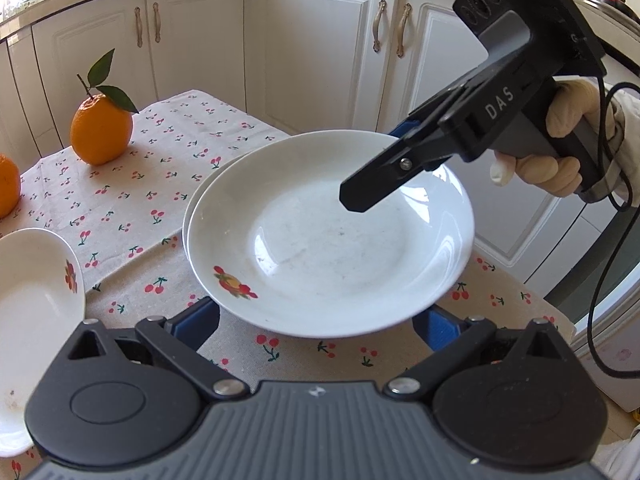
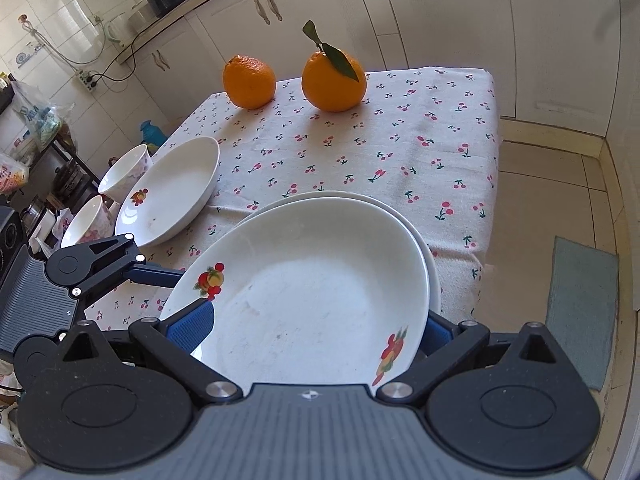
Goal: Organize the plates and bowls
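Observation:
A white plate with fruit prints (image 1: 328,240) (image 2: 320,296) lies on top of a second white plate (image 1: 200,196) (image 2: 360,200) on the cherry-print tablecloth. My right gripper (image 1: 384,168) (image 2: 316,332) has one finger above and one below the top plate's rim, shut on it. My left gripper (image 1: 316,320) (image 2: 160,276) is open, its blue fingers (image 1: 200,320) under the plate's near edge. A third plate (image 2: 168,192) (image 1: 36,312) and two small bowls (image 2: 124,172) (image 2: 88,224) sit at the left.
Two oranges (image 2: 250,82) (image 2: 334,80) stand at the far side of the table (image 2: 440,120); one has leaves (image 1: 102,128). White cabinets (image 1: 320,40) stand behind. The table edge drops to a tiled floor (image 2: 540,200) at the right.

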### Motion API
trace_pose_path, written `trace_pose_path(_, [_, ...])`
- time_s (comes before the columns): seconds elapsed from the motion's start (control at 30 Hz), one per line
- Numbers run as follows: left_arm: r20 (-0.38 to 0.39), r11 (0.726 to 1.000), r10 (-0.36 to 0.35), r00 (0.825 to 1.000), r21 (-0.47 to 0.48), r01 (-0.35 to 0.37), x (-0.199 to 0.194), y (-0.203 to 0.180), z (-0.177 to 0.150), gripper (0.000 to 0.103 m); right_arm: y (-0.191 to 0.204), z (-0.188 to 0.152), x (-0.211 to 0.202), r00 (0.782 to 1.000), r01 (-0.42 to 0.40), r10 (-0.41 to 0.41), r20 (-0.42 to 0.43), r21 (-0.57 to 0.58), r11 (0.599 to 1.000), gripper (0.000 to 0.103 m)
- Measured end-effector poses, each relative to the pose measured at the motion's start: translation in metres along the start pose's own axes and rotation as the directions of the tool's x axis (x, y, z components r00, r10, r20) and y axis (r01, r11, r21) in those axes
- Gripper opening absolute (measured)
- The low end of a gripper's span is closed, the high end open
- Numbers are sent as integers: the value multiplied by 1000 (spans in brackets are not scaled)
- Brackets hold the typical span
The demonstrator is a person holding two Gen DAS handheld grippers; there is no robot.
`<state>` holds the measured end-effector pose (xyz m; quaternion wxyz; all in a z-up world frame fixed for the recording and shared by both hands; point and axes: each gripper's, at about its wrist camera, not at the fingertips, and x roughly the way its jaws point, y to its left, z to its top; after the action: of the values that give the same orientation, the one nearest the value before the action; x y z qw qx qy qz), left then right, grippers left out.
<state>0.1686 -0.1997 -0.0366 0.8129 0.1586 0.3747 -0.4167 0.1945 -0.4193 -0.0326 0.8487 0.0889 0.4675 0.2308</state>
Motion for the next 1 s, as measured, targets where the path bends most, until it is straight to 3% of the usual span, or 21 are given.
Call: trace_pose_path(1.0, [40,1000,16,999,6,-17,-7,-8,-6,102,33,-16,-9,974,217,-218,-61,-30,976,103])
